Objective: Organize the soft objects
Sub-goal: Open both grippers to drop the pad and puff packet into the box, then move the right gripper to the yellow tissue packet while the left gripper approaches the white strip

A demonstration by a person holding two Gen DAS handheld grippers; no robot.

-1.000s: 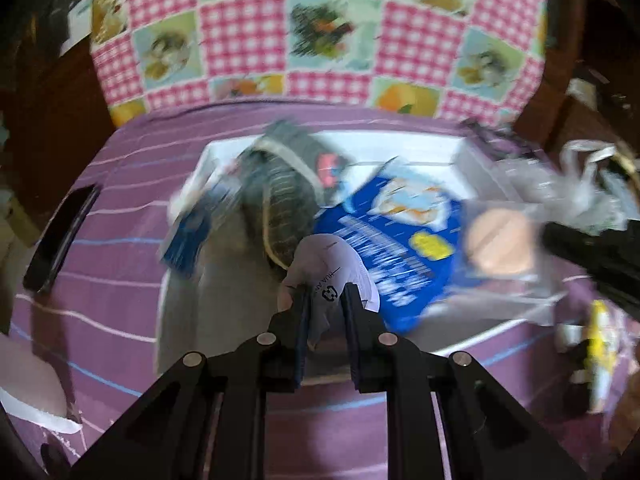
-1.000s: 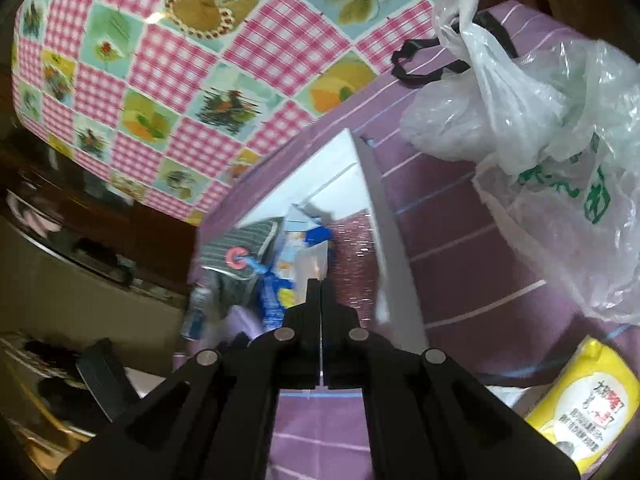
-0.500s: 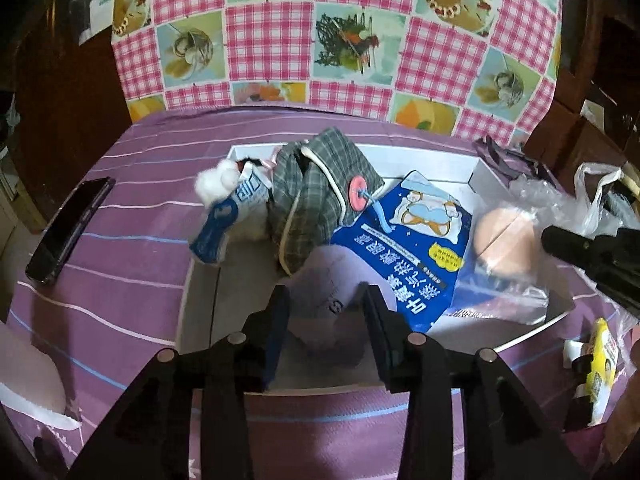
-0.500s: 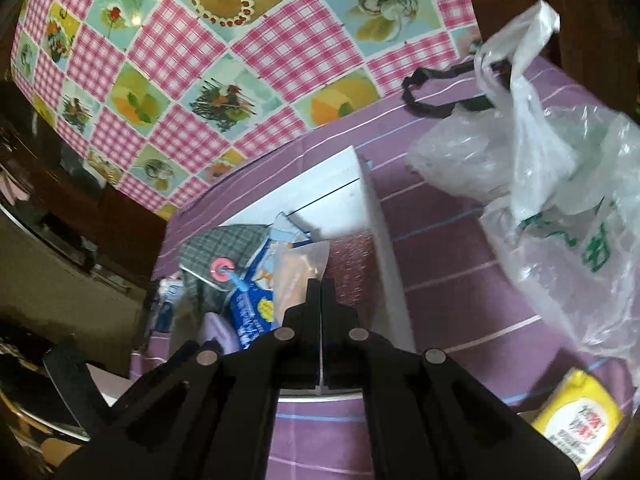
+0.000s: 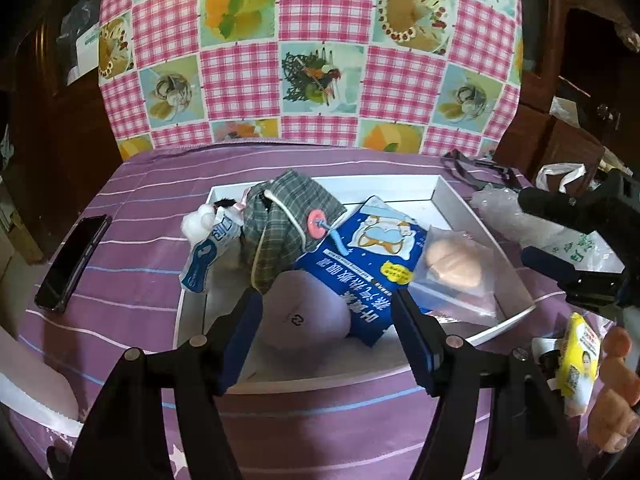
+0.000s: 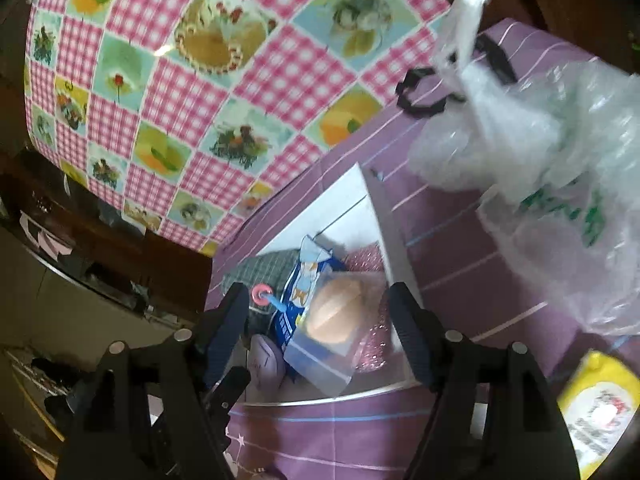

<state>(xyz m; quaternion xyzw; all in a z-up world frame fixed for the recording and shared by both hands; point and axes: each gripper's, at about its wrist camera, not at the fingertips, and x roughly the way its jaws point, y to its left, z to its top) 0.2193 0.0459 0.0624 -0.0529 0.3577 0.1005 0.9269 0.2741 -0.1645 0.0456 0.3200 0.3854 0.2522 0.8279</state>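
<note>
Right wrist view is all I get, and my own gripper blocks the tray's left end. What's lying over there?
Observer: A white-and-blue packet lies across the left rim of the tray, against the plaid bag.
Operator: Anything on the table beyond that rim?
Observer: A dark phone lies flat on the purple cloth, clear of the tray.
Operator: Where is the left gripper?
Observer: The left gripper is over the tray's near edge with its jaws opening. The lilac pouch lies between them, and the pads are not pressing on it.
</note>
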